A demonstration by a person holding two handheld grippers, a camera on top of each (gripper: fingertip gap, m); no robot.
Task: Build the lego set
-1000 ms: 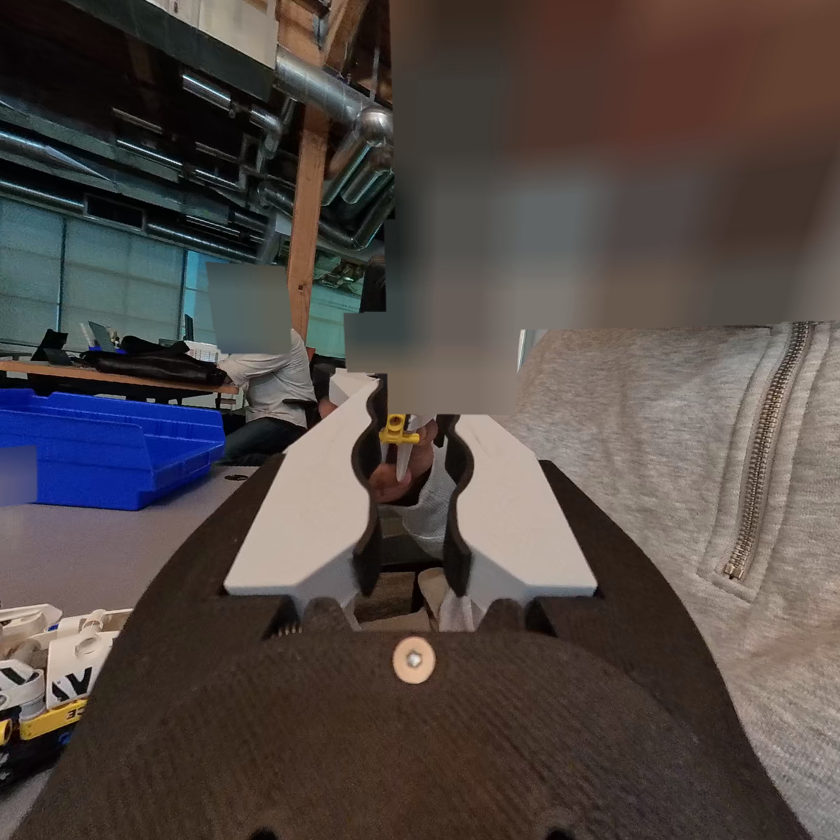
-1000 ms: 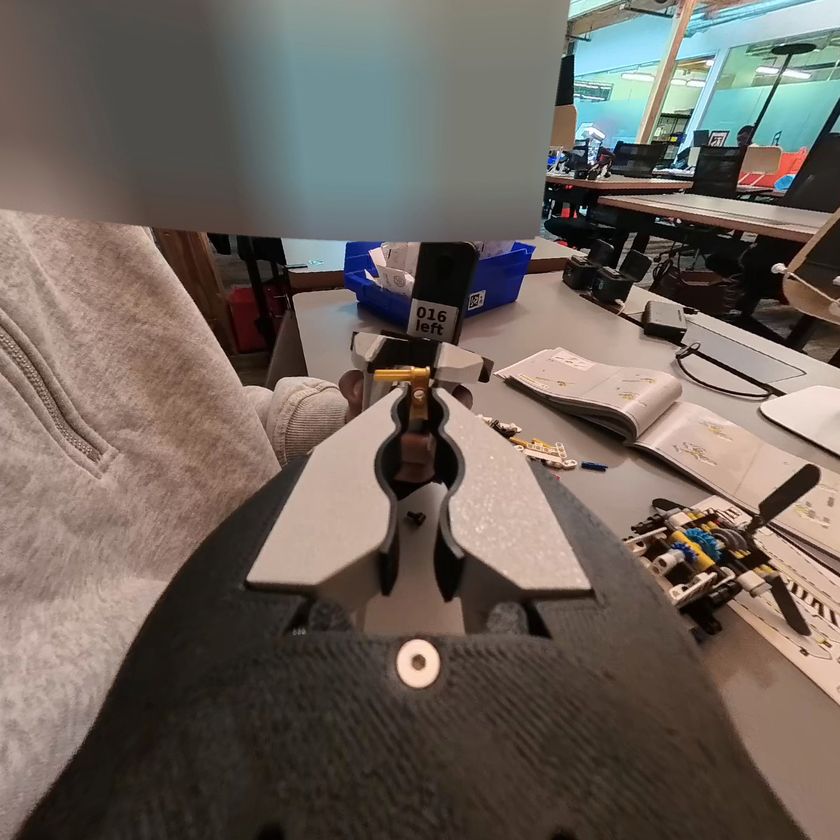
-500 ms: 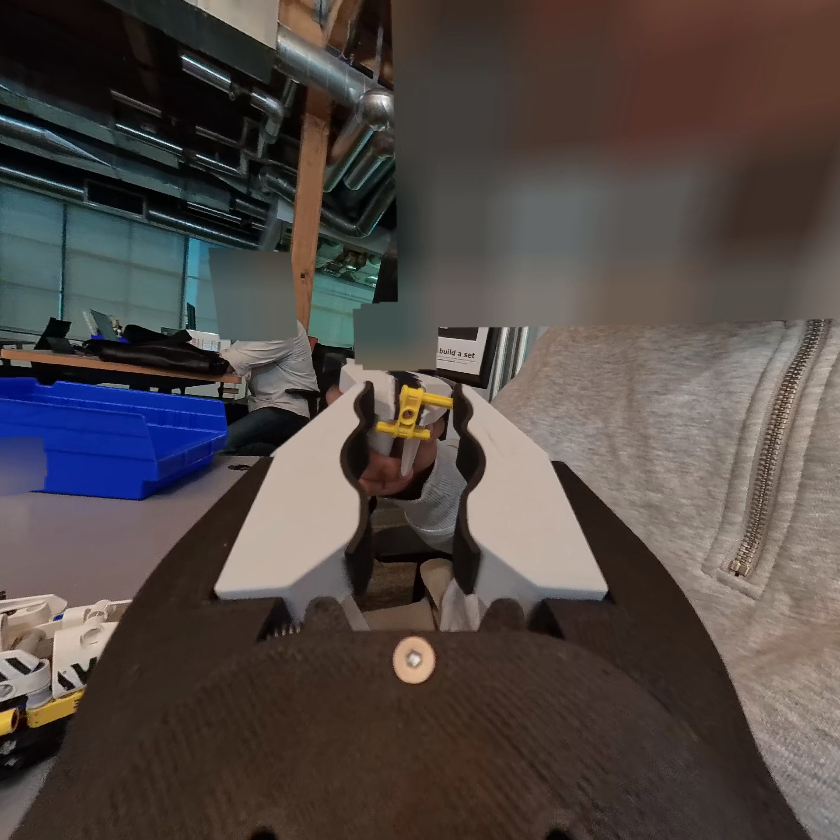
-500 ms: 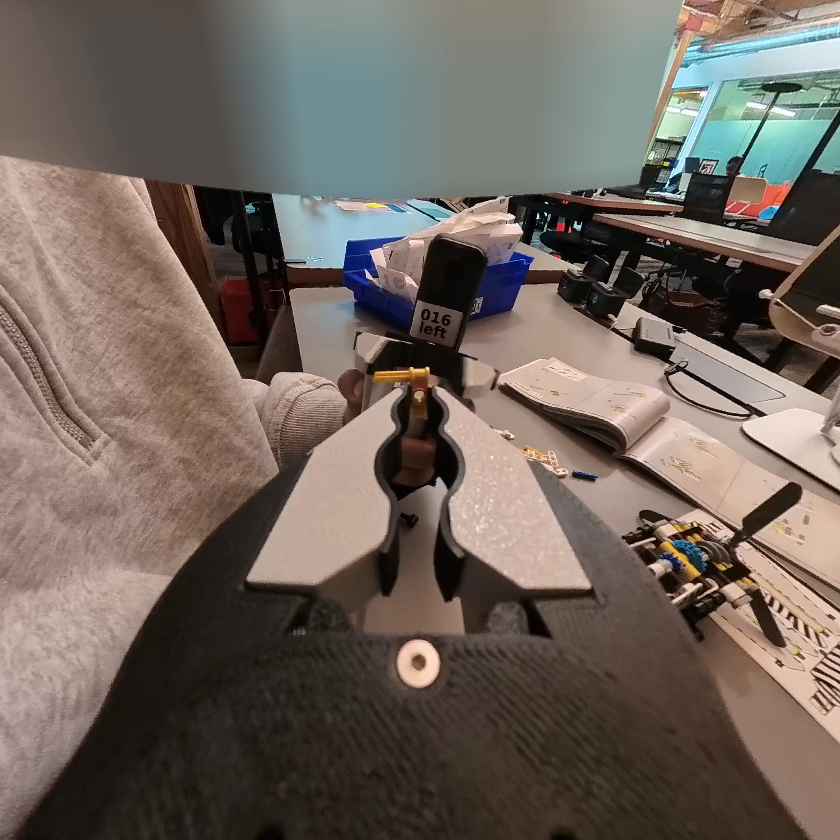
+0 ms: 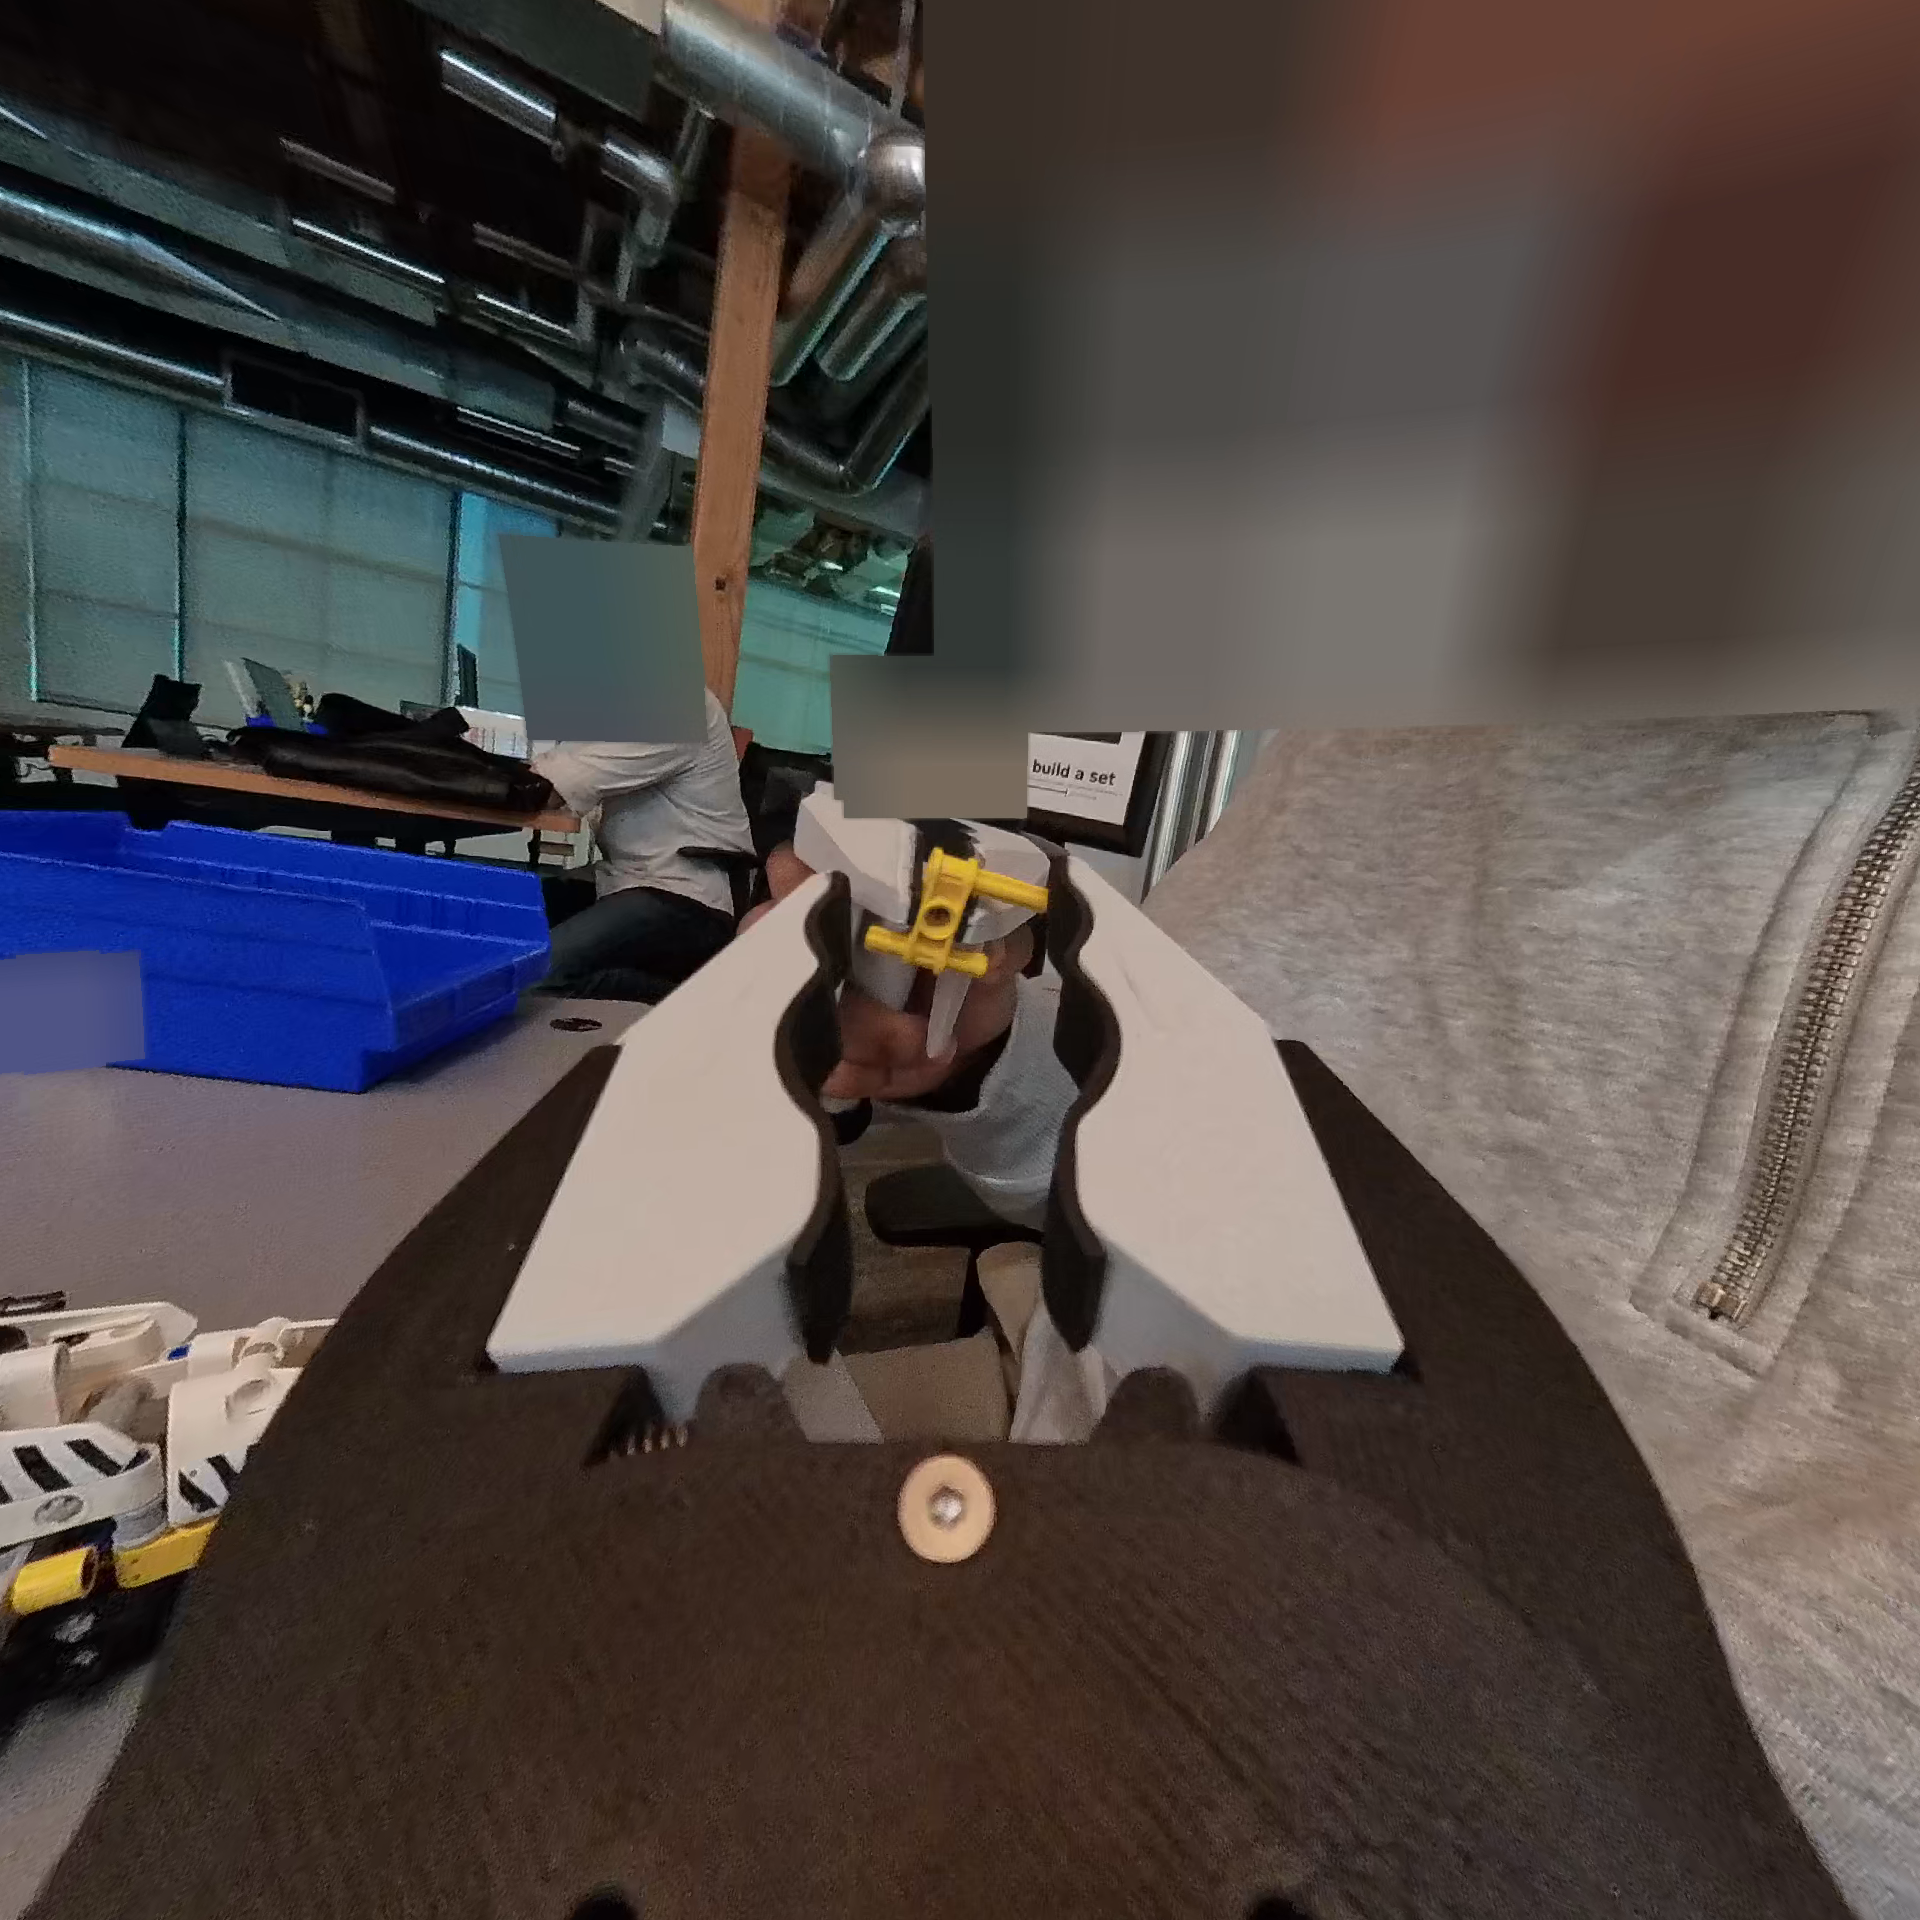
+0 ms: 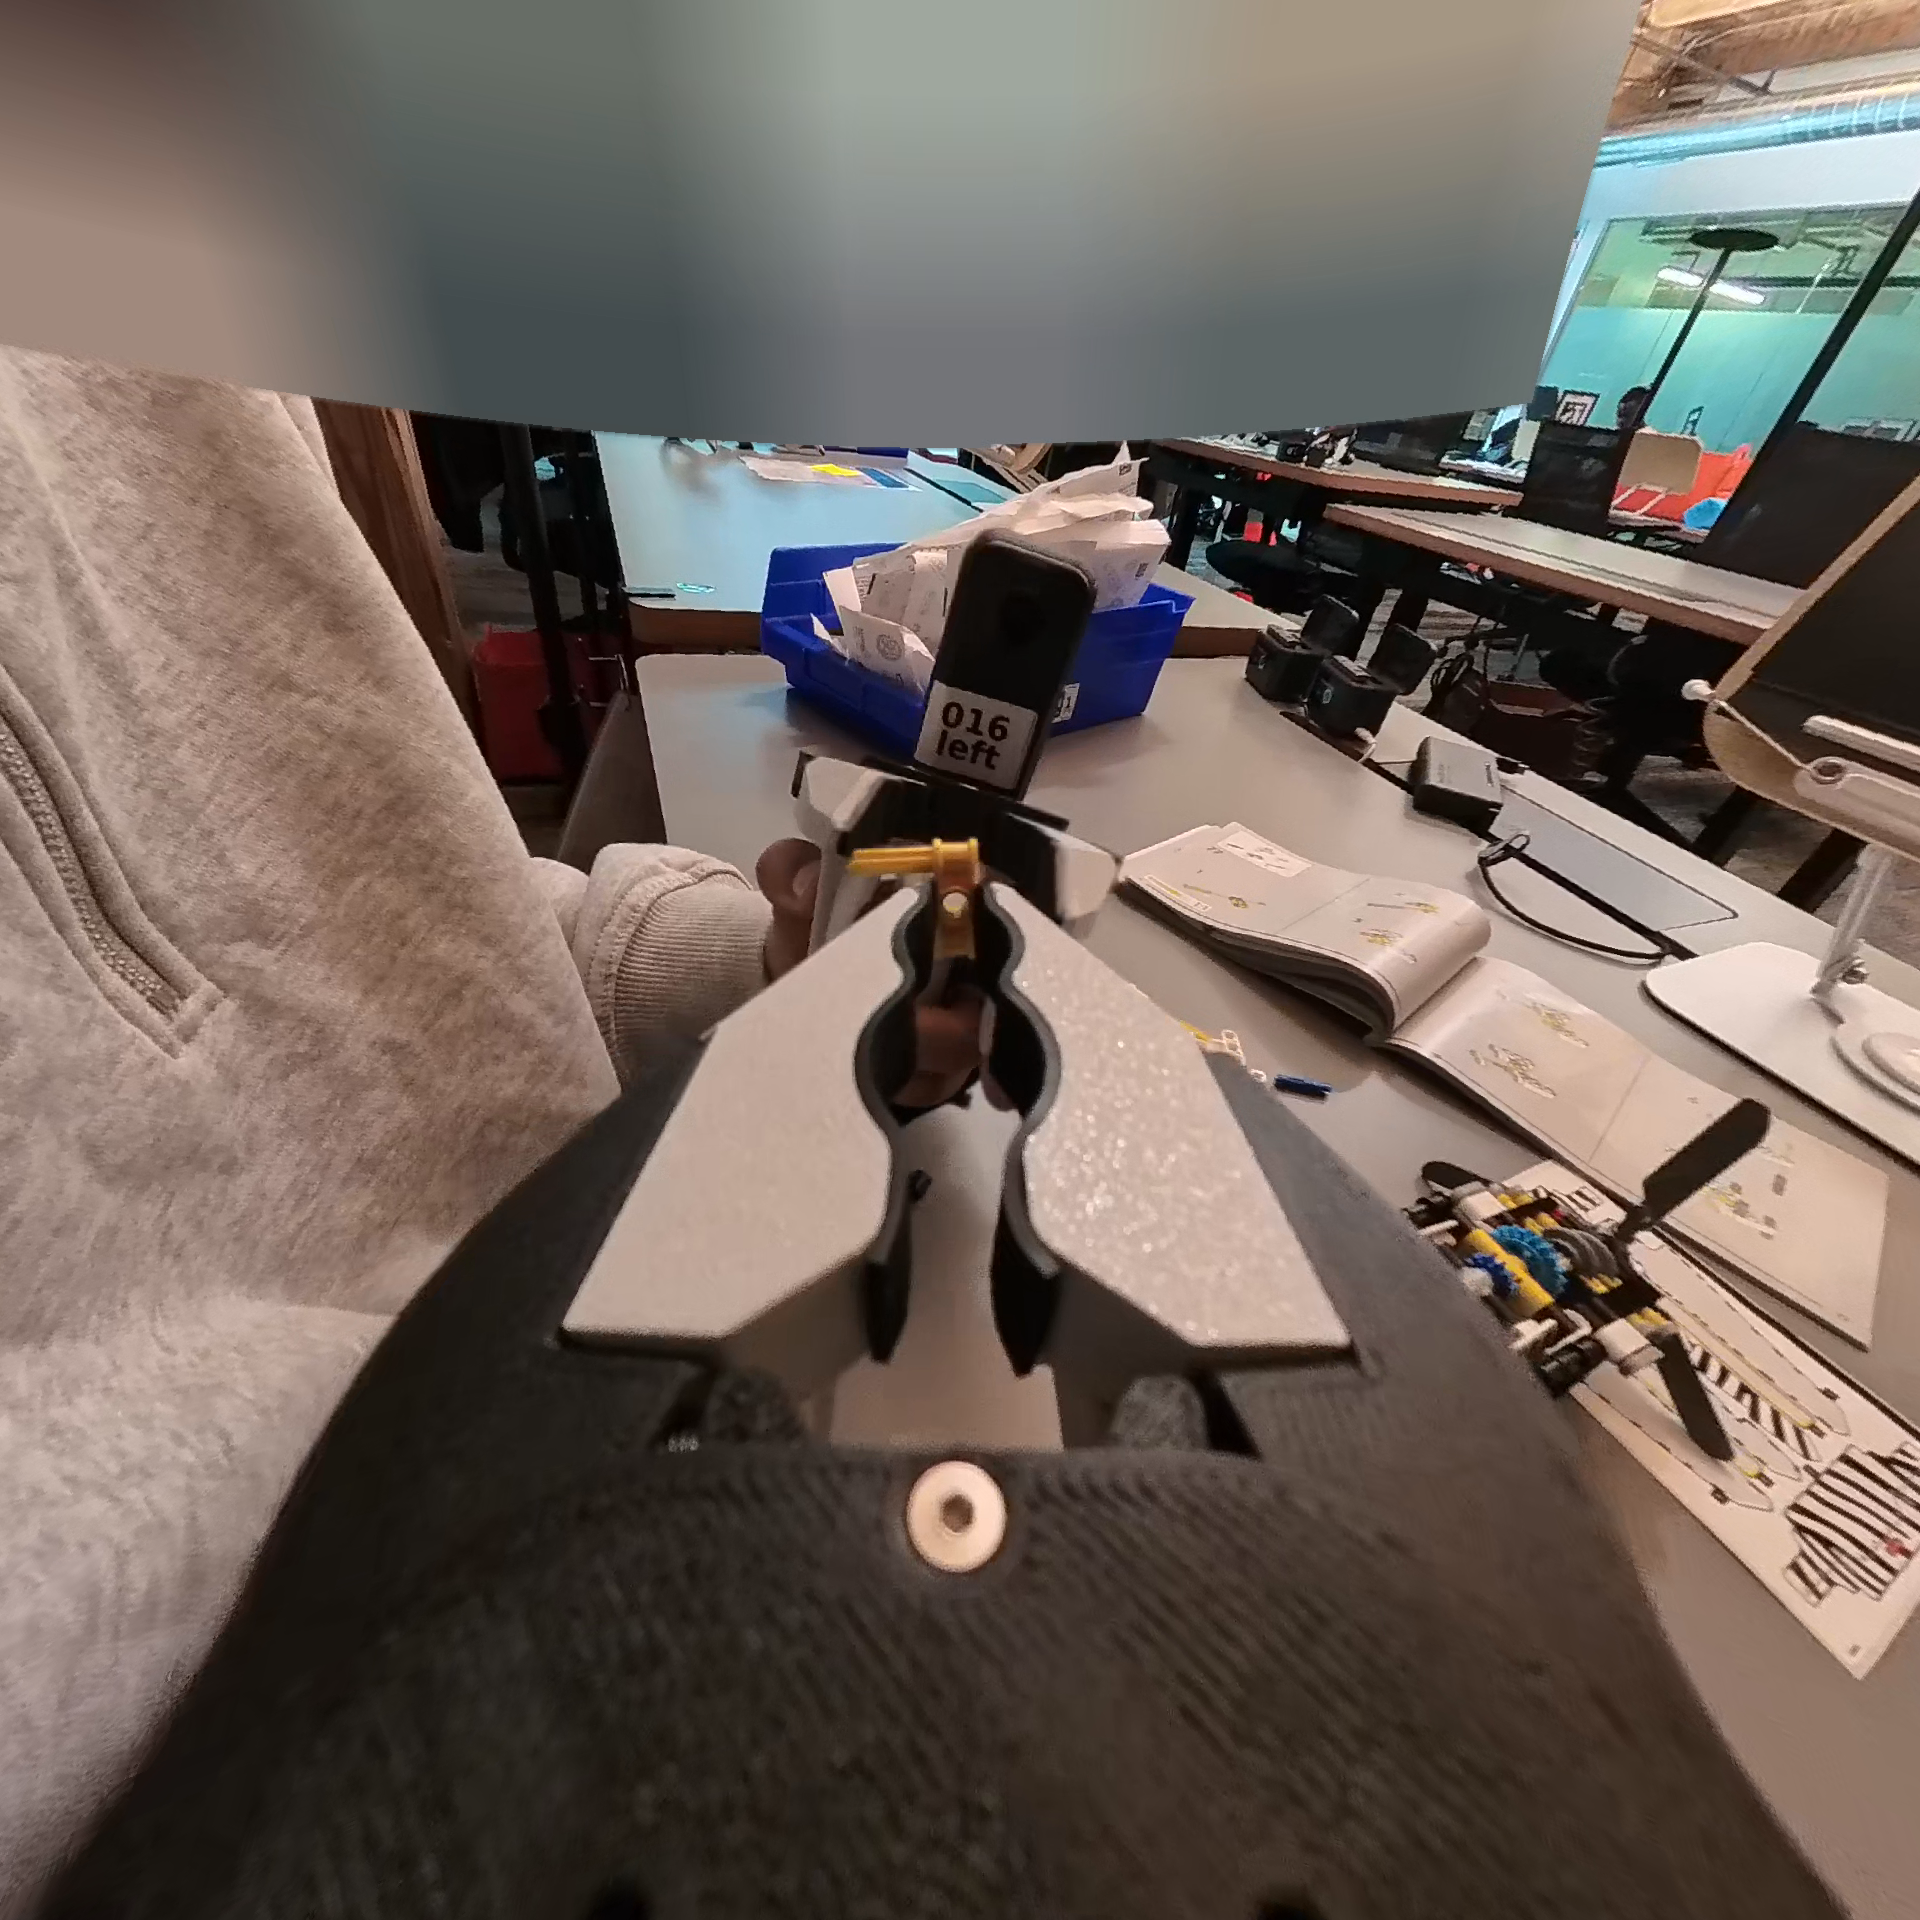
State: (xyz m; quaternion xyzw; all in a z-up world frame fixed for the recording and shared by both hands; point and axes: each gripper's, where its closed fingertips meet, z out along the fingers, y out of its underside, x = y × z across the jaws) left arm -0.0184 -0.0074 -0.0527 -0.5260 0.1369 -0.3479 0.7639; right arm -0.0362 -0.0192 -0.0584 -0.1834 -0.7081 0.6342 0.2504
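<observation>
We hold the right gripper clamped on a small yellow lego connector at frame centre, raised above the grey table. Facing it, the left gripper stands with its jaws apart on either side of the piece. The part-built lego model lies at lower right, beside an open instruction booklet.

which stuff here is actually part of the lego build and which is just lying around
Part of the build:
- yellow piece, held by the right gripper
- left gripper, open
- half-built model
- instruction booklet
- sticker sheet
- loose pieces

Just lying about:
- blue bin of papers
- empty blue bin
- black charger
</observation>
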